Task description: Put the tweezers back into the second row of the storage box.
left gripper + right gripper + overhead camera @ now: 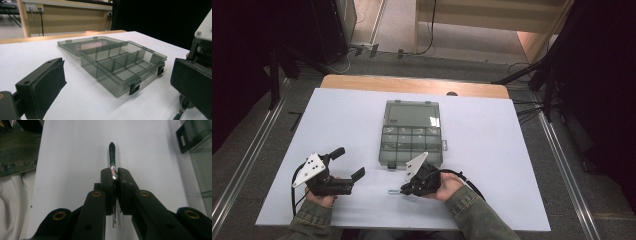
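A clear grey compartment box [412, 146] lies open at the table's middle, its lid [413, 114] folded flat behind it and its divided cells looking bare. My right gripper [405, 189] is just in front of the box, shut on a slim metal tool [392, 191] whose end pokes out to the left. In the right gripper view the tool's pointed tip [111, 151] sticks out past the pinched gripper [115, 173]. My left gripper [349, 163] rests open at the front left, holding nothing. The left gripper view looks between the spread gripper [117, 72] at the box [125, 66].
A white sheet [492, 150] covers the wooden table [412, 85]. Two black latches [135, 87] face the front of the box. A green sleeve [17, 152] shows in the right gripper view. Dark stands and cables ring the table.
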The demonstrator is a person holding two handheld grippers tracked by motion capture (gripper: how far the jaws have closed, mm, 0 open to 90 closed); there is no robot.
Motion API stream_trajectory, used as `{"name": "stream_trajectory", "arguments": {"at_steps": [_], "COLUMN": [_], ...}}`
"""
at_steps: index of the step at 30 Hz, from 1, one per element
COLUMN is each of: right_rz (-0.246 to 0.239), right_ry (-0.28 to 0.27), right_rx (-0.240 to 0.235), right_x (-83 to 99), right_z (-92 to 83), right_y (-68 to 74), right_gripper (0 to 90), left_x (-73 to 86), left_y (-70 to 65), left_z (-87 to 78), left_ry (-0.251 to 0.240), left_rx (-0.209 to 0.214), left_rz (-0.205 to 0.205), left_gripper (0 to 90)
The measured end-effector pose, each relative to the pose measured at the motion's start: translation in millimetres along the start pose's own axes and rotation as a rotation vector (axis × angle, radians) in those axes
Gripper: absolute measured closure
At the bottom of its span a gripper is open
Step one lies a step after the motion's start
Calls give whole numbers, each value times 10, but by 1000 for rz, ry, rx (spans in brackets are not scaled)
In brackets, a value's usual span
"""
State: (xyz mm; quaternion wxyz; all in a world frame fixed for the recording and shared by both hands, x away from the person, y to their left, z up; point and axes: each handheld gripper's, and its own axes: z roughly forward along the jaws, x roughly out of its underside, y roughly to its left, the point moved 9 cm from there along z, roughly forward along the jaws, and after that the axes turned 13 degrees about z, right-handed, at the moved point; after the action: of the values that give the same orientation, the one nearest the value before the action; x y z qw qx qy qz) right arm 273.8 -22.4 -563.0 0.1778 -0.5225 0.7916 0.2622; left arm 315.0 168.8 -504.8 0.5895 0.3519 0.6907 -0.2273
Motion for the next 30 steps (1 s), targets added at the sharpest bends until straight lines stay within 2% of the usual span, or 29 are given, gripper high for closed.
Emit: {"name": "stream_trajectory", "arguments": {"at_steps": [5, 6, 7, 8, 13, 23, 30], "right_rz": [8, 8, 13, 19, 28, 65, 82], "right_ry": [-59, -59, -64, -64, -92, -205, -238], "right_rx": [14, 14, 44, 49, 56, 99, 140], "right_x": [-56, -56, -61, -59, -84, -160, -164], "right_z": [-102, -102, -121, -128, -166, -365, -438], "right_y": [-30, -30, -58, -66, -94, -199, -286], "right_gripper": [860, 860, 860, 860, 860, 856, 851], "left_x": [0, -1, -2, -2, 1, 4, 4], "left_y": [3, 3, 1, 1, 0, -2, -3], "left_z": [0, 0, 0, 0, 3, 7, 5], "left_ry": [-1, -1, -2, -2, -1, 0, 2], "left_rx": [-1, -1, 0, 0, 1, 2, 2], "left_rz": [-1, -1, -2, -2, -1, -2, -2], "left_gripper": [0, 0, 0, 0, 0, 0, 0]}}
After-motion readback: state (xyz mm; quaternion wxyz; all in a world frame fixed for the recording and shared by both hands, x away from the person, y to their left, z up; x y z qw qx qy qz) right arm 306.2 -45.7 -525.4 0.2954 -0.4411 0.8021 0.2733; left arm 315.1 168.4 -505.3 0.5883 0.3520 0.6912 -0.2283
